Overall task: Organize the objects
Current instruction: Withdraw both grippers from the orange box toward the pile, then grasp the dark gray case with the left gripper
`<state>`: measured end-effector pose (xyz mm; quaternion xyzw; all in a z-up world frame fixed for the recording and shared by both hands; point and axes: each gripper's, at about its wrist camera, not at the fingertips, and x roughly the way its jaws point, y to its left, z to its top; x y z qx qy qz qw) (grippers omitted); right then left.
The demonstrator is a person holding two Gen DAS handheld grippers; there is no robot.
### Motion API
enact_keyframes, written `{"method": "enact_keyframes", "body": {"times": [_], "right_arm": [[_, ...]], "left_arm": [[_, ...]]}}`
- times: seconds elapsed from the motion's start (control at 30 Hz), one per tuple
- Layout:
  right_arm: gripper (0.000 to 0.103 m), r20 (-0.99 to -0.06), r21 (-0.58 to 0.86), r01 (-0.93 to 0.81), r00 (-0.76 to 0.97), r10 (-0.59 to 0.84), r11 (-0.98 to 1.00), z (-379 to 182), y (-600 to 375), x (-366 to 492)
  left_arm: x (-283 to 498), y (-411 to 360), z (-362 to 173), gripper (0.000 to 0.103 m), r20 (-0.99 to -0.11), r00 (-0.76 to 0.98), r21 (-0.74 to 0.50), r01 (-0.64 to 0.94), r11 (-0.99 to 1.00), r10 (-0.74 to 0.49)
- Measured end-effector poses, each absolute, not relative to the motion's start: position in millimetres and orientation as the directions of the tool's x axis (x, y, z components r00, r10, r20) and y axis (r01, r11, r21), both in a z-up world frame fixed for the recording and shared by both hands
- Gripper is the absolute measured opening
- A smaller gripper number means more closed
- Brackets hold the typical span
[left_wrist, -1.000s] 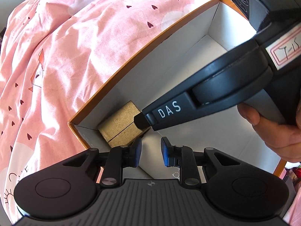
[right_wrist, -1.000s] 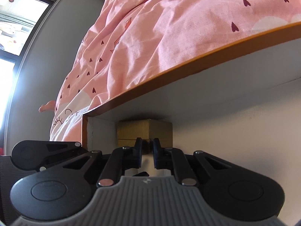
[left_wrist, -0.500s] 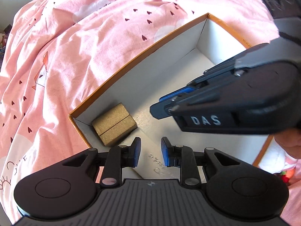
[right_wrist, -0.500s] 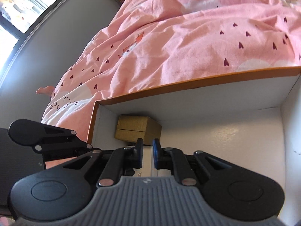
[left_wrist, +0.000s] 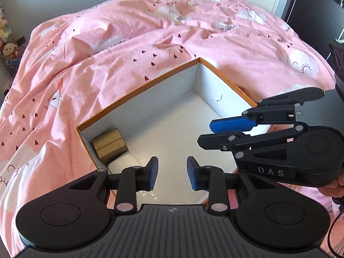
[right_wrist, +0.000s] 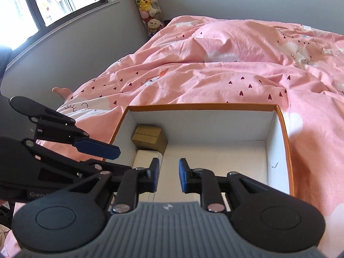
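A small tan cardboard block (left_wrist: 109, 145), seamed across its middle, sits inside the open white box (left_wrist: 223, 90), tucked in its nine-o'clock corner.

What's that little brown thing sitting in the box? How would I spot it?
Find the pink heart-print bedspread, then the orange-rimmed box with white inside lying on it. Tucked into one corner sits a small tan cardboard block with a dark seam across it; a flat white item lies beside it, but only the block is brown.

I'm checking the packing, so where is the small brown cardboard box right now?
The small brown box sits in a corner of the orange-rimmed box on the pink bedding, left of centre in both wrist views.
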<state>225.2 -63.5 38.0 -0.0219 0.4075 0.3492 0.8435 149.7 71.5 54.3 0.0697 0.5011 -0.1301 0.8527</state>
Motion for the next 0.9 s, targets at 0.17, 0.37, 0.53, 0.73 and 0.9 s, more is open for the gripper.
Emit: {"method": "enact_keyframes", "body": {"times": [0.17, 0.37, 0.53, 0.73, 0.9], "right_arm": [[0.034, -0.693, 0.213, -0.615, 0.453, 0.561, 0.759, 40.2, -86.9, 188.5], [0.076, -0.687, 0.175, -0.612, 0.485, 0.541, 0.771, 37.4, -116.4, 151.8], [0.078, -0.717, 0.158, -0.588, 0.484, 0.502, 0.793, 25.0, -139.0, 133.4], [0.075, -0.756, 0.179, -0.58, 0.436, 0.488, 0.795, 9.6, -153.3, 111.0], [0.049, -0.804, 0.281, -0.575, 0.296, 0.516, 0.768, -10.3, -155.0, 91.7]], "left_arm": [[112.1, 59.6, 64.5, 0.043, -0.832, 0.527, -0.059, 0.226, 0.972, -0.173], [66.0, 49.5, 62.6, 0.045, -0.772, 0.612, -0.098, 0.152, 0.984, -0.171], [50.0, 55.4, 35.6, 0.054, -0.792, 0.572, -0.201, 0.089, 0.976, -0.215], [51.9, 53.7, -5.4, 0.054, -0.829, 0.484, -0.284, 0.064, 0.957, -0.279], [58.4, 48.2, -34.5, 0.054, -0.862, 0.395, -0.319, 0.063, 0.946, -0.317]]}}
